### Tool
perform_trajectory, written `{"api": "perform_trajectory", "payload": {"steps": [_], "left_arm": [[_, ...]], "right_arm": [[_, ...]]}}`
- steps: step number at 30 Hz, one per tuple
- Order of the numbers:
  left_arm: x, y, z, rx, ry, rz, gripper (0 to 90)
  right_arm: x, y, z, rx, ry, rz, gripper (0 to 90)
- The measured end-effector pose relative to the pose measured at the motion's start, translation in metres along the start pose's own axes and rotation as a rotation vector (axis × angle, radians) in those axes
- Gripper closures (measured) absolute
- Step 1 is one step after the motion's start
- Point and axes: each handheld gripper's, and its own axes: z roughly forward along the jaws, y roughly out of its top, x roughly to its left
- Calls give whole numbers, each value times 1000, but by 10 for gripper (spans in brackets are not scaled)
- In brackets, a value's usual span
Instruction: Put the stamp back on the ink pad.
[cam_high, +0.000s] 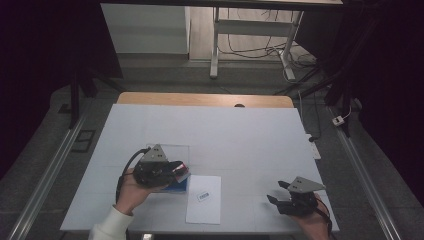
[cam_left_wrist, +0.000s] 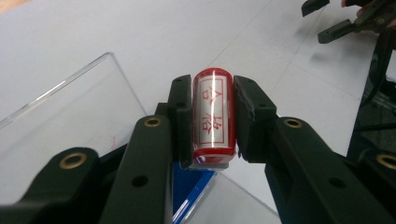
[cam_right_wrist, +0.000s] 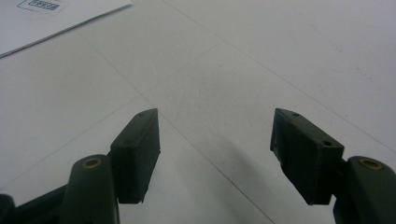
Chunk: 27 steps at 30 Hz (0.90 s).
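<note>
While the red stamp (cam_left_wrist: 213, 116) is pinched between the left gripper (cam_high: 176, 169) fingers (cam_left_wrist: 181, 119), it sits over a blue ink pad (cam_high: 178, 185) near the bench's (cam_high: 250, 135) front edge, beside a white paper sheet (cam_high: 204, 207) and a clear acrylic plate (cam_left_wrist: 70, 130). Its rounded, glossy body offers little purchase, so it could twist or slip when pressed, smearing the print. The right gripper (cam_high: 281, 192), fingers spread and empty, rests toward the front right corner.
</note>
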Motion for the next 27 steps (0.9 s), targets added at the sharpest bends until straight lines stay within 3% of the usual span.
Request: {"api": "perform_trajectory", "payload": {"steps": [14,27], "left_arm": [[20,-15,3,66,75,-46,698],[30,-26,14,159,143,-49,698]], "right_arm": [[0,0,0,2,-1,-1,328],[1,0,1,5,-2,-2,329]]}}
